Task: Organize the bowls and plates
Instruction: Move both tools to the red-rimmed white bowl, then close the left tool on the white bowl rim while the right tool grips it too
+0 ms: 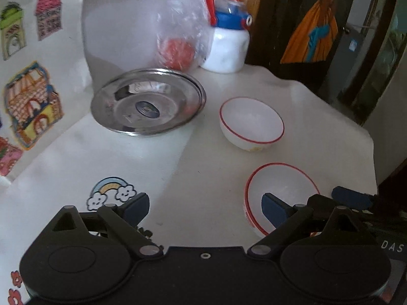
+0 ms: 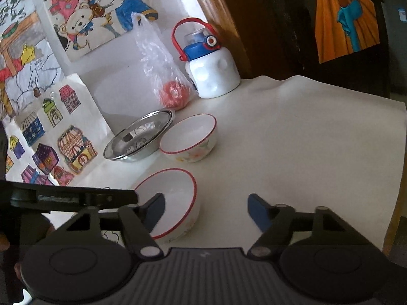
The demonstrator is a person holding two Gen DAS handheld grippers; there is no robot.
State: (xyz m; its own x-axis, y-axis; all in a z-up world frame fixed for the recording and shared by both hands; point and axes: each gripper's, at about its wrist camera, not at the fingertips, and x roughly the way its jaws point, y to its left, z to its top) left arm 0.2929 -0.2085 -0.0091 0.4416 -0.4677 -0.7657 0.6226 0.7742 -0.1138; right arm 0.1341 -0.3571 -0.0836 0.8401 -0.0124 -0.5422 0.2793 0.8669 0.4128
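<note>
We see both grippers with jaws apart, gripping nothing: the left gripper (image 1: 204, 208) over bare table (image 1: 203, 167), the right gripper (image 2: 206, 209) (one finger (image 2: 154, 212) over the near bowl (image 2: 175, 190)); far bowl (image 2: 189, 137) touches steel plate (image 2: 138, 136)

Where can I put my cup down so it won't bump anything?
Best spot: the bare table right of the two bowls, out to its edge. There's also room in front of the steel plate, near the rainbow sticker. The back is crowded: bag, bottle, plate, far bowl, near bowl.
</note>
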